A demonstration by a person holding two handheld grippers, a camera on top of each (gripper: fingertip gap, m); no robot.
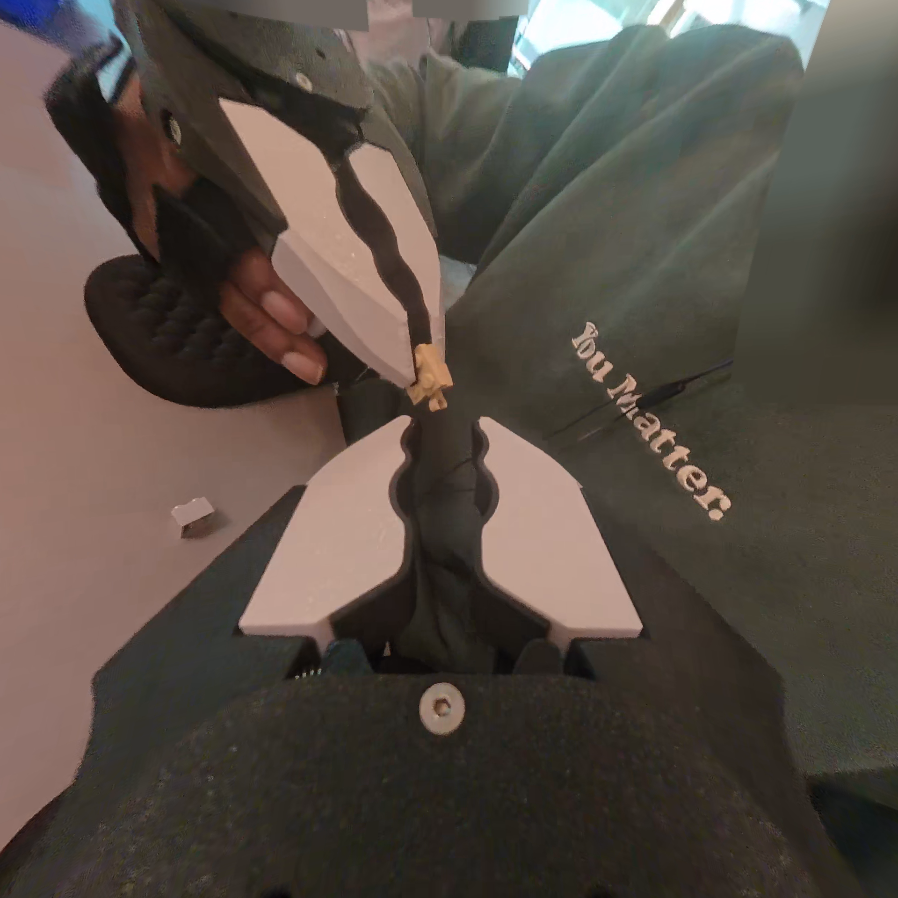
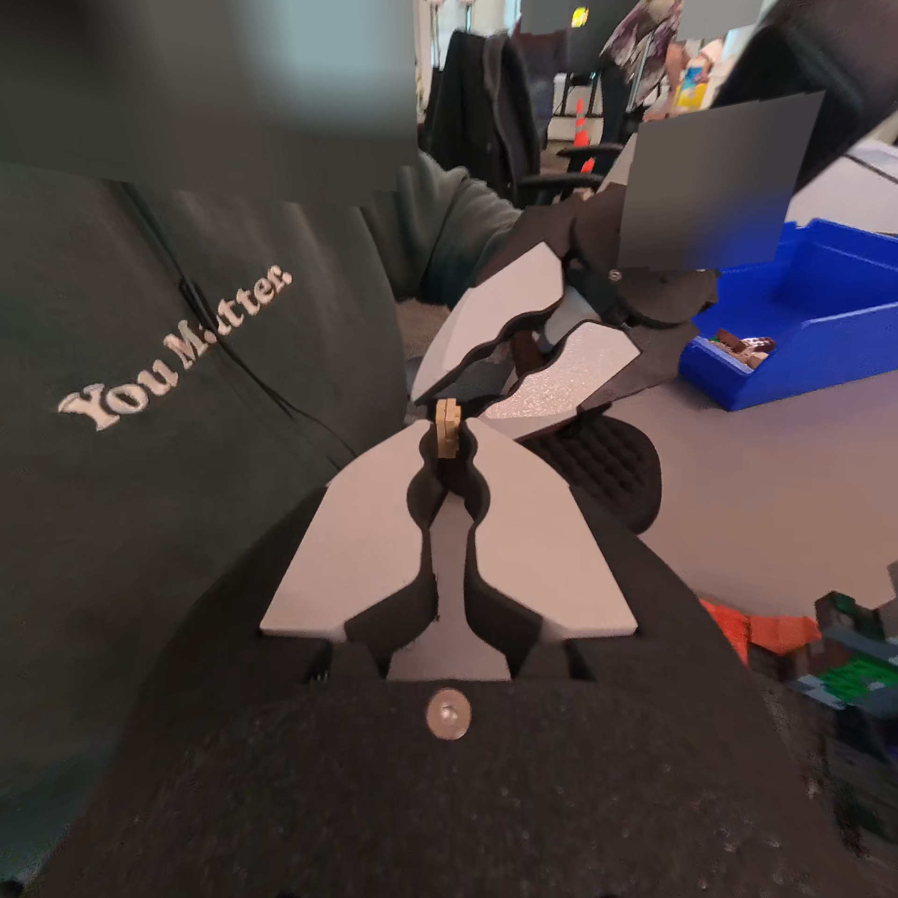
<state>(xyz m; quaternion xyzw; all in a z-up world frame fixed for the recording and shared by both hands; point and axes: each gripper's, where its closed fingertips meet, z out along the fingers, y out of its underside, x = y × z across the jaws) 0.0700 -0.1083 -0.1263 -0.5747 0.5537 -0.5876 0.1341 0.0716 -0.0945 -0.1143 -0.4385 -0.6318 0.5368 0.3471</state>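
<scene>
My right gripper (image 2: pixel 446 430) is shut on a small tan brick piece (image 2: pixel 447 432), which is pinched at the fingertips and stands upright. In the left wrist view the right gripper (image 1: pixel 422 362) comes in from the upper left with the tan piece (image 1: pixel 430 381) at its tip, held by a person's hand (image 1: pixel 277 316). My left gripper (image 1: pixel 442 423) is open and empty, its tips just below the tan piece and not closed on it. In the right wrist view the left gripper (image 2: pixel 452 407) points in from the upper right, jaws apart.
A small grey brick (image 1: pixel 192 520) lies on the pale table (image 1: pixel 73 486). A black textured pad (image 2: pixel 612 471) lies under the grippers. A blue bin (image 2: pixel 802 340) with pieces stands at the right, with a brick build (image 2: pixel 850 670) in front. A person's dark green sweatshirt (image 1: pixel 680 291) fills the background. My two grippers' fingertips are within a few centimetres of each other.
</scene>
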